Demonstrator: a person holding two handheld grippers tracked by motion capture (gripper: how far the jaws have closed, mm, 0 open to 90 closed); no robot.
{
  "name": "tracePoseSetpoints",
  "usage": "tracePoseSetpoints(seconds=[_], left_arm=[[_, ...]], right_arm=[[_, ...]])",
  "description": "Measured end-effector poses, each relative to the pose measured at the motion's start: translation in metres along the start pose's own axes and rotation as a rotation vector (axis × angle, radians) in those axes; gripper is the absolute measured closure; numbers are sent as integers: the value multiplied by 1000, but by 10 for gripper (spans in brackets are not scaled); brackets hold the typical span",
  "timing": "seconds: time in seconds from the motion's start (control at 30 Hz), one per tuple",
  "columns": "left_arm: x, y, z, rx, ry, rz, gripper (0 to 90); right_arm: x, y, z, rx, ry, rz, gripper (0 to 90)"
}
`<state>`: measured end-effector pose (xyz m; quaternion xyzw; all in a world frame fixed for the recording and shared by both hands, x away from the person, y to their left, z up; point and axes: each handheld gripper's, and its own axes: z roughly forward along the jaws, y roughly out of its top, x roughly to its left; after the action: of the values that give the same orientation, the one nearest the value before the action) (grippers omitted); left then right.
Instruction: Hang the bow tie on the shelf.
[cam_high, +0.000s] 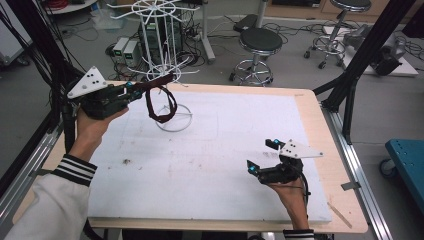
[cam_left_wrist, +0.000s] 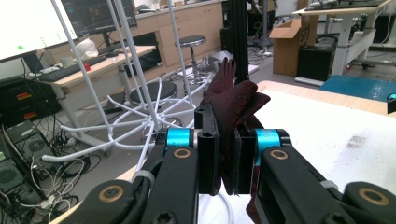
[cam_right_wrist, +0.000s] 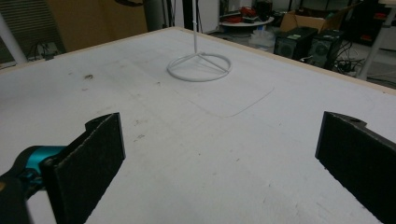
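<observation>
1. Reading across the views turns up no legible brand, label or writing; a monitor behind the white wire rack (cam_left_wrist: 140, 88) in the left gripper view is too blurred to make out.
2. Left of the rack, the left gripper (cam_high: 131, 90) is raised above the table's (cam_high: 310, 120) white mat (cam_high: 210, 160), and its jaws are clamped tight on a dark red fabric band (cam_high: 161, 102).
3. The left gripper view shows the two black pads pressed together with the dark red fabric band (cam_left_wrist: 236, 107) bunched between them and rising above them, just in front of the rack's lower arms.
4. From the high view the band hangs as a loop from the jaw tips, right beside the rack's pole and above its round base ring (cam_high: 175, 120); whether it touches a rack arm cannot be told.
5. Right of the rack and well apart from it, nearer the person, the right gripper (cam_high: 261, 156) sits low over the mat with its jaws spread wide.
6. The right gripper view shows its pads far apart with nothing between them, bare mat ahead and the base ring (cam_right_wrist: 199, 67) beyond.
</observation>
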<state>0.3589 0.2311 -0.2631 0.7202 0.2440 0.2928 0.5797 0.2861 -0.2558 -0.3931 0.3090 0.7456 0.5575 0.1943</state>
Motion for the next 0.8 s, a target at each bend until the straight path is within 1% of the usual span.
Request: tracePoseSetpoints(seconds=[0.03,0.07,0.17,0.2,0.23,0.3,0.33,0.37,0.4,0.43,0.47,0.5,0.53,0.57,0.63,0.7,0.73,0.77,0.8], left_arm=[[0,-1,-1,3,7,1,838],[0,-2,-2,5,12,-3,838],[3,-6,-6,2,37,-10,838],[4,-7,-7,5,40,-11,838],[5,-8,-8,0,51,-12,838],[6,-9,-9,-2,59,-19,838],[6,-9,-8,-2,62,-22,838],[6,-10,-7,1,63,-22,838],[5,-10,-5,0,65,-17,838],[4,-10,-4,2,70,-11,838],[4,-10,-2,-1,69,-16,838],[4,-10,-1,-1,74,-11,838],[3,-11,0,0,79,-11,838],[4,-11,2,2,80,-12,838],[4,-12,4,2,84,-19,838],[3,-14,6,0,95,-14,838],[3,-15,6,-1,101,-20,838],[2,-16,6,4,103,-19,838],[2,-18,4,7,113,-13,838]], right_arm=[[0,-1,0,0,-1,-2,7],[-1,-3,0,-12,-11,-14,7],[-1,-6,-1,-22,-16,1,7],[-2,-7,-1,-34,-16,-5,6],[-2,-7,-1,-43,-21,-10,7],[-2,-9,0,-51,-22,-2,7],[-2,-11,0,-55,-23,3,7],[-2,-12,0,-64,-28,-4,7],[-1,-15,1,-66,-33,0,7],[-2,-17,1,-70,-27,0,7],[-2,-19,2,-73,-27,3,6],[-1,-21,3,-66,-28,12,6],[-2,-23,3,-80,-27,5,7],[-1,-24,3,-78,-24,13,7],[-1,-26,4,-96,-28,-4,7],[-1,-28,4,-101,-32,-6,7],[-1,-29,4,-97,-33,1,6],[-2,-30,5,-105,-35,-4,6],[-2,-32,4,-105,-31,0,7]])
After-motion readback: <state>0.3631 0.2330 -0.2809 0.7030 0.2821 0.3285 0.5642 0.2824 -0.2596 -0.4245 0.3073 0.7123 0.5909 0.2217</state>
